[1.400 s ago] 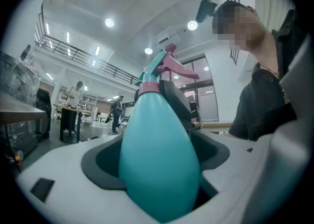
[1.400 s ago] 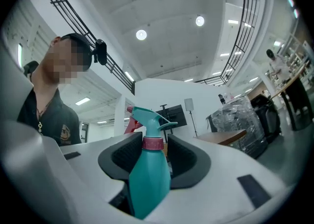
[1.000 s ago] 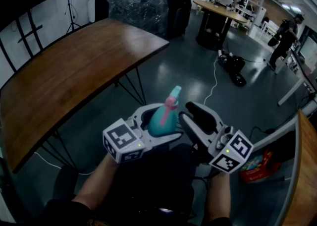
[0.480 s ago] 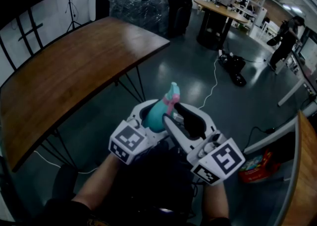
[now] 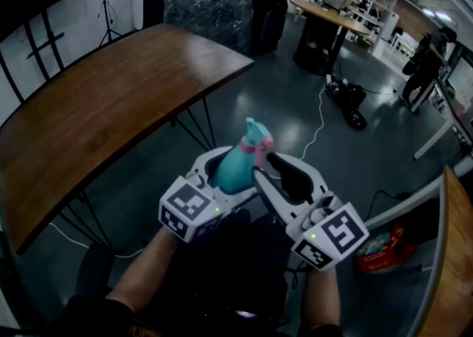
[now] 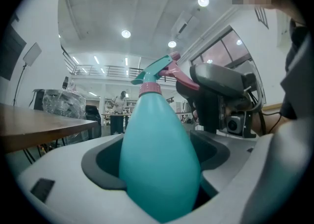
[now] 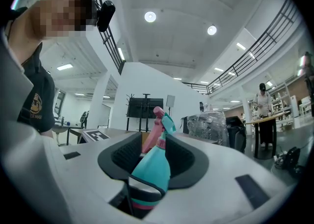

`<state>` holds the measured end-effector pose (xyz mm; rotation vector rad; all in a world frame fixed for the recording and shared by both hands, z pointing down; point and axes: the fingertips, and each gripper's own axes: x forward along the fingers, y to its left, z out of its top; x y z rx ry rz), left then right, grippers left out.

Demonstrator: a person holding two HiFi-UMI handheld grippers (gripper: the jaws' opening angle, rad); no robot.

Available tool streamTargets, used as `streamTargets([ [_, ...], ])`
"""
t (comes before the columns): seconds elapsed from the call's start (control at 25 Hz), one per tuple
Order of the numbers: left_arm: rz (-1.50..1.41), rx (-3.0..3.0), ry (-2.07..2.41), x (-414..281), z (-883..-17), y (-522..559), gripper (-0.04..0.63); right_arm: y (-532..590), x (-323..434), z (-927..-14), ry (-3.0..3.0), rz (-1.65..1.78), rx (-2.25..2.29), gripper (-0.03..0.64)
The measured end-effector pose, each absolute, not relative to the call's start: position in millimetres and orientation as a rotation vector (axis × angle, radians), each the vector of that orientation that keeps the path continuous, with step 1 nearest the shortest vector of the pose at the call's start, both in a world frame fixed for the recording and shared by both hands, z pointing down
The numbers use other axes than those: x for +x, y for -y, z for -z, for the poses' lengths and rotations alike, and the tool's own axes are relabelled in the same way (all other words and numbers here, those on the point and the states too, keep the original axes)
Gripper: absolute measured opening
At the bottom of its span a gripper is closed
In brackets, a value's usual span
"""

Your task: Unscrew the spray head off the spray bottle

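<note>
Bottle (image 5: 233,171): teal, held in mid-air in front of the person, above the floor and clear of the table (image 5: 111,106). Nothing supports it but the tongs.

Left gripper (image 5: 222,174): clamped on the bottle's wide body. Its own view shows the body filling the gap between the jaws, with both pads pressed against it.

Right gripper (image 5: 267,165): drawn in on the spray head (image 5: 257,138). Its own view shows the pink trigger and teal nozzle (image 7: 159,122) standing between the pads, with no gap visible on either side. I judge it closed on the head, though how firm the hold is cannot be read.

Governing relation: the bottle's long axis runs from the left gripper up and away from the person, base toward the person and head at the far, upper end. The right gripper comes in from the right side and crosses that axis just beyond the left jaws, near the pink collar (image 6: 149,88). The two grips sit close together, one on each side of the joint.

Assessment: both holds appear set and the head sits on the bottle — not yet unscrewed. The coming turn would have to go round that tilted axis, with the right gripper rotating and the left gripper resisting. Risk: a grip partly on the trigger may slip or squeeze it rather than turn the collar.
</note>
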<state>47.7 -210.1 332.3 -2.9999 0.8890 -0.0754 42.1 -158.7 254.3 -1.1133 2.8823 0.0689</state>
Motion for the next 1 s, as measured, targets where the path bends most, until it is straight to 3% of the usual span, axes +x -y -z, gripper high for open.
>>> streamTargets([
  [1.0, 0.008, -3.042, -0.783, 54.7, -327.5, 198.2, 0.419, 187.4, 90.9, -269.1, -2.794, 0.031, -1.319, 0.13],
])
